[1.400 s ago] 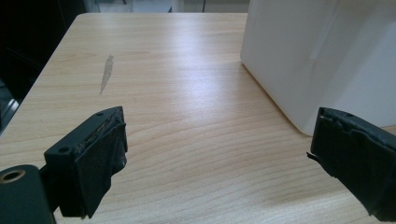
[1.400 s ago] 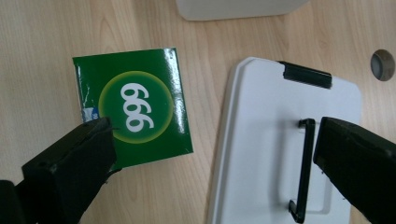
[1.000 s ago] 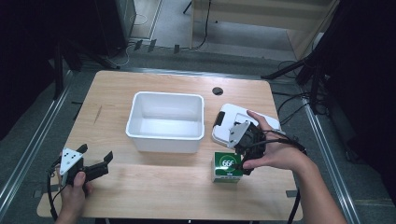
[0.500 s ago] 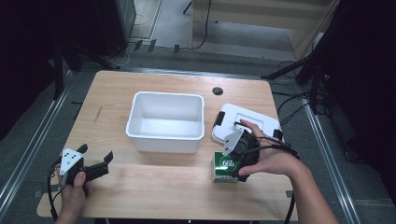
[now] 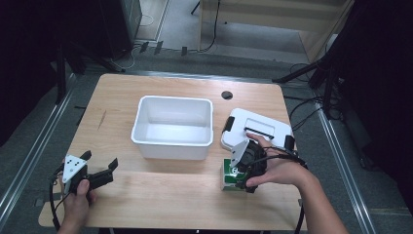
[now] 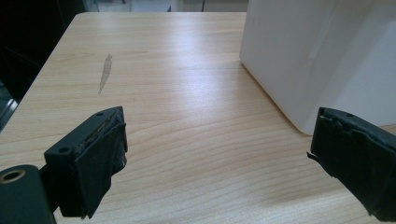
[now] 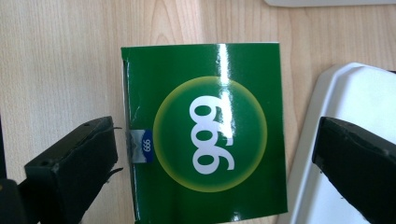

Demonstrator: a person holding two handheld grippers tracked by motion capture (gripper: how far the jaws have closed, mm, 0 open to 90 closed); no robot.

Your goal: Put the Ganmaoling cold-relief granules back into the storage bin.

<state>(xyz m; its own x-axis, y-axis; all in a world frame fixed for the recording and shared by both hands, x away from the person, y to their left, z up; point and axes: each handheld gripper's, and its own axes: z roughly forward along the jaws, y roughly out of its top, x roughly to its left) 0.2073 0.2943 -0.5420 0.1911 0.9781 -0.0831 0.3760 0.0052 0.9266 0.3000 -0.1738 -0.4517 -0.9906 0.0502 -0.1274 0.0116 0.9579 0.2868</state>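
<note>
The right gripper is held above a green box marked "999", its fingers spread wide, one on either side of the box without touching it. The box's lower edge is cut off. A white lid is partly hidden behind the right-hand finger. The left gripper is seen with fingers apart over bare surface; a white tub, cropped, lies beyond them.

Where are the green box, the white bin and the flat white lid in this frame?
green box [image 7: 210, 135], right gripper view, on the round yellow-ringed logo of its top face.
white bin [image 5: 171, 143], high view, on its near outer wall.
white lid [image 5: 238, 122], high view, on its bare top left of the handle.
</note>
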